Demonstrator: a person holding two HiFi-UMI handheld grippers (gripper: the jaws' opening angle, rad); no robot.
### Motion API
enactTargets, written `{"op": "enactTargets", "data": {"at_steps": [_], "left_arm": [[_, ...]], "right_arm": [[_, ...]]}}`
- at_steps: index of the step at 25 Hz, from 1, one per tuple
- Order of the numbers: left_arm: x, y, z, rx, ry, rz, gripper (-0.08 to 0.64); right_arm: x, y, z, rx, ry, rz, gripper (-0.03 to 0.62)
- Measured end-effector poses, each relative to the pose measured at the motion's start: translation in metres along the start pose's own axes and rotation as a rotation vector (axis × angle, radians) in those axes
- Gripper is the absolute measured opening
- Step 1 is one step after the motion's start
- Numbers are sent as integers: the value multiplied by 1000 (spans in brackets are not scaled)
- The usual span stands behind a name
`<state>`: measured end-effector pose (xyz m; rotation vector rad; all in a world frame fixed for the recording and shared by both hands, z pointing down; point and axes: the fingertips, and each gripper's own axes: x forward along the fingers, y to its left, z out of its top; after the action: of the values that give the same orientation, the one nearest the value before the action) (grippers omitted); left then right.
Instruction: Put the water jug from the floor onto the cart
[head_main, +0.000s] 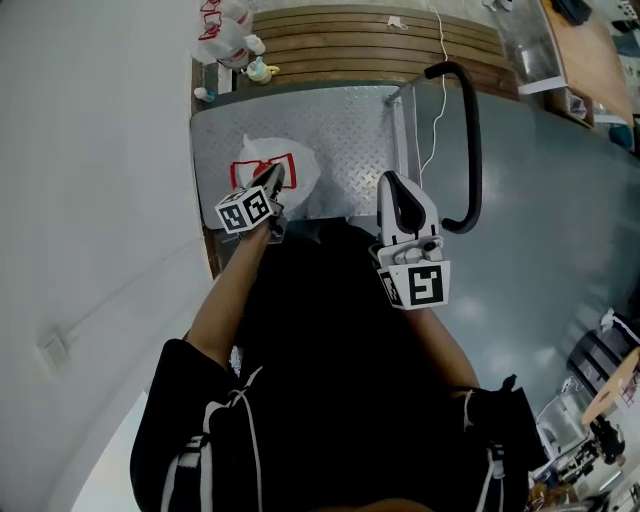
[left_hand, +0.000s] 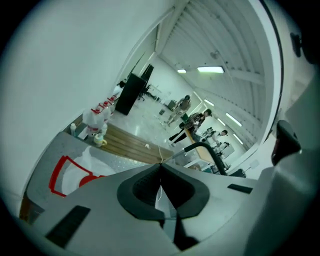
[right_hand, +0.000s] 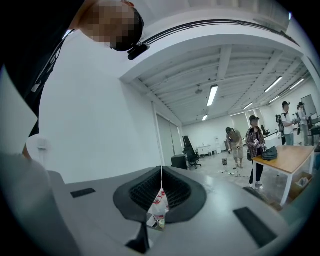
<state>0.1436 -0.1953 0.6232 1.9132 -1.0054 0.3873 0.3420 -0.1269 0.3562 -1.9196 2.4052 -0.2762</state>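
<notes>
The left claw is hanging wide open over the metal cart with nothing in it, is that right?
Not quite: the left gripper is shut, its jaws pressed together, as the left gripper view shows. It does hang over the metal cart with nothing in it.

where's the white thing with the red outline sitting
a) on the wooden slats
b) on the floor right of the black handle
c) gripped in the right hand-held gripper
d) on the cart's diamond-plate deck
d: in the head view the white thing with the red outline lies on the cart's diamond-plate deck, short of the wooden slats and left of the black handle.
</notes>
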Motion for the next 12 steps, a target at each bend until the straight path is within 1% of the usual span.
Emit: {"op": "enactTargets", "data": {"at_steps": [2, 3, 5, 8, 9, 12], "left_arm": [[-19, -14, 11, 25, -58, -68, 18], [-29, -18, 17, 42, -84, -86, 18], [-49, -20, 28, 60, -134, -86, 18], [-85, -20, 40, 51, -212, -66, 18], [-98, -23, 43, 60, -238, -68, 18], [-137, -38, 52, 141, -310, -94, 18]], "right_arm": [[7, 21, -1, -13, -4, 29, 18], [10, 31, -1, -21, -9, 46, 18], [16, 49, 1, -33, -17, 74, 18], [20, 74, 2, -40, -21, 101, 18], [21, 83, 1, -43, -21, 108, 18], [21, 110, -1, -56, -20, 126, 18]]}}
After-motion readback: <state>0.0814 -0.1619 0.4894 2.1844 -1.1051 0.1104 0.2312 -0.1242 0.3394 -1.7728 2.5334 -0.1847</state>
